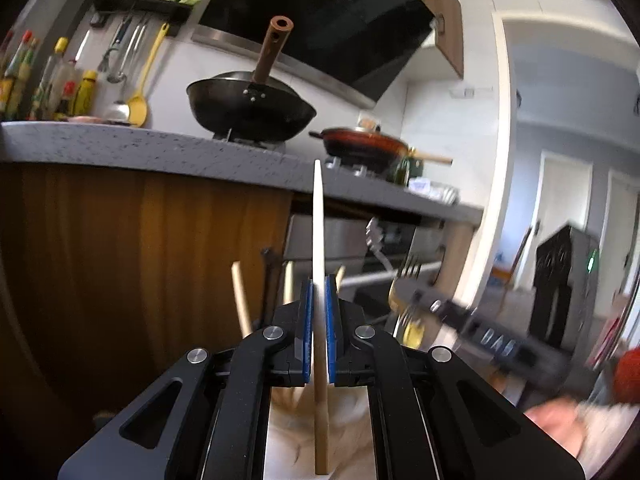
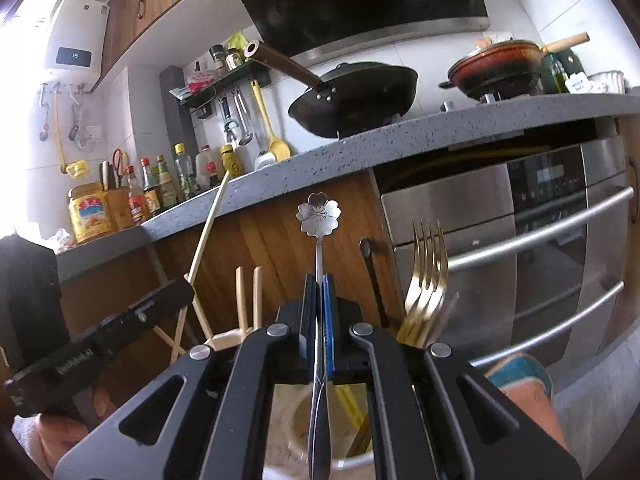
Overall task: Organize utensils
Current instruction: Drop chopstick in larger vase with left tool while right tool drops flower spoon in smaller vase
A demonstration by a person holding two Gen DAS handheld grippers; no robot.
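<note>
Sorting step in hand, by the look of it: each utensil is being held upright over its holder, ready to be dropped in with its own kind. To get this right, each piece should probably be lowered straight down, kept vertical, and let go only once the tip is well inside the rim, so nothing tips out or snags on what's already standing there.

The left gripper [image 1: 319, 320] is clamped narrow on a chopstick [image 1: 319, 240], pinched between the blue pads with the pale upper end sticking up and the wooden end hanging below. More chopsticks [image 1: 242, 300] are seen poking up just beyond it, in a pale holder that's mostly hidden.

The right gripper [image 2: 319, 320] is closed tight on a flower-ended spoon [image 2: 319, 212], gripped mid-handle, the flower on top and the dark lower end dangling over a light cup [image 2: 352, 458]. Gold forks [image 2: 426, 276] are standing just beside it on the right. Everything sits low, in front of the wooden cabinet [image 2: 276, 240] under the counter [image 2: 440, 128].
</note>
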